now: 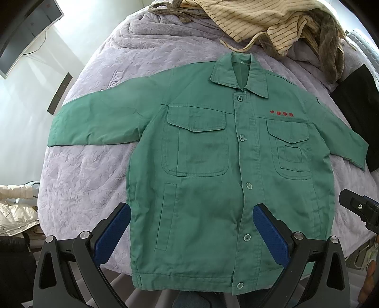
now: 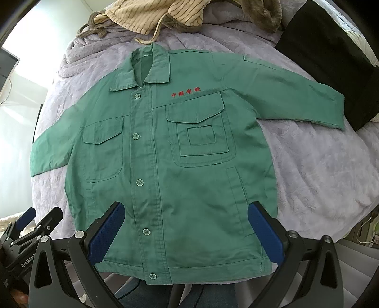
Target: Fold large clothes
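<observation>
The green jacket (image 1: 213, 180) is matt woven cotton-like cloth with glossy plastic buttons (image 1: 241, 138) and red embroidered lettering (image 1: 282, 113). The lilac bedspread (image 1: 83, 180) looks soft with a crinkled embossed texture. The striped garment (image 1: 260, 21) is ribbed cloth. Both grippers' fingers (image 1: 270, 234) carry blue dimpled rubbery pads on matt black plastic with shiny metal bolts (image 1: 298, 236).

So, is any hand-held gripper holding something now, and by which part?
Nothing is held. The left hand-held gripper and the right hand-held gripper are both open above the jacket, which lies flat, buttoned, sleeves spread.
</observation>
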### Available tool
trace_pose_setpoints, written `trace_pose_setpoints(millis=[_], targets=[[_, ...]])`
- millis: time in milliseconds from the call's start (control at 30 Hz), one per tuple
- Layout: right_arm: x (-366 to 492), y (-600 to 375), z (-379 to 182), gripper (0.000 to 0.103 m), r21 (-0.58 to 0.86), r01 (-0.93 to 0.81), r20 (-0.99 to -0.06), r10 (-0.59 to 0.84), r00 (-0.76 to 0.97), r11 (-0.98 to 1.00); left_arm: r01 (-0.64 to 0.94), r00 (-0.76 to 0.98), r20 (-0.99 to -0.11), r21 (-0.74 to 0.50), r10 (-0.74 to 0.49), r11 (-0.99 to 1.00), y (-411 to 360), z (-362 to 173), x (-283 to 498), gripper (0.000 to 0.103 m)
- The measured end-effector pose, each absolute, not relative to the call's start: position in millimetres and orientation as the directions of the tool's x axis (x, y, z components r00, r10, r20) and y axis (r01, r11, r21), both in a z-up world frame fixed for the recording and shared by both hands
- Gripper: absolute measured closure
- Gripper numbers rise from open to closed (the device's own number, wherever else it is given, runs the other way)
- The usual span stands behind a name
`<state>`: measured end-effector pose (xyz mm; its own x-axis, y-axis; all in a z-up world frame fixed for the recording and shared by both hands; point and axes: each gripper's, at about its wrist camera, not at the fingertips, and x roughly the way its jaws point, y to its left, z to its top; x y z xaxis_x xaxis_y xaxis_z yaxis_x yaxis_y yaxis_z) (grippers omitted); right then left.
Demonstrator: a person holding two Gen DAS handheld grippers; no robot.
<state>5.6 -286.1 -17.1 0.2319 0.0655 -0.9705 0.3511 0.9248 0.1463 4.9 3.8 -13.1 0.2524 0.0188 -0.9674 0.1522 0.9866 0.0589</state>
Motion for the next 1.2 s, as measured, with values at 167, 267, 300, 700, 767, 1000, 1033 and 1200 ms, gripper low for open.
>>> trace_pose_setpoints(millis=[167, 267, 300, 700, 767, 1000, 1033, 1200], targets=[[7, -286, -18, 0.0, 0.145, 0.35, -0.971, 0.066, 0.229, 0.925, 0.155, 0.254, -0.967, 0.07, 0.029, 0.985, 3, -14, 7, 0.0], [8, -285, -18, 0.0, 0.147, 0.35, -0.971, 0.067, 0.23, 0.925, 0.158, 0.233, -0.971, 0.087, 0.048, 0.984, 2, -15, 9, 0.0], [9, -285, -19, 0.0, 0.146, 0.35, -0.971, 0.067, 0.228, 0.925, 0.157, 0.23, -0.972, 0.094, 0.056, 0.983, 2, -15, 10, 0.0], [17, -279, -36, 0.0, 0.119, 0.335, -0.979, 0.054, 0.197, 0.935, 0.153, 0.216, -0.976, 0.028, -0.006, 0.988, 9, -34, 17, 0.0], [21, -273, -45, 0.0, 0.101, 0.323, -0.983, 0.045, 0.178, 0.941, 0.149, 0.214, -0.977, 0.009, -0.023, 0.989, 14, -41, 20, 0.0], [40, -238, -75, 0.0, 0.109, 0.248, -0.988, 0.078, 0.134, 0.963, 0.066, 0.198, -0.977, -0.067, -0.079, 0.996, 53, -77, 39, 0.0], [44, -230, -78, 0.0, 0.114, 0.231, -0.986, 0.083, 0.142, 0.966, 0.055, 0.208, -0.975, -0.069, -0.079, 0.996, 60, -81, 42, 0.0], [63, -186, -98, 0.0, 0.18, 0.163, -0.976, 0.156, 0.153, 0.97, -0.007, 0.291, -0.937, -0.203, -0.192, 0.979, 115, -103, 70, 0.0]])
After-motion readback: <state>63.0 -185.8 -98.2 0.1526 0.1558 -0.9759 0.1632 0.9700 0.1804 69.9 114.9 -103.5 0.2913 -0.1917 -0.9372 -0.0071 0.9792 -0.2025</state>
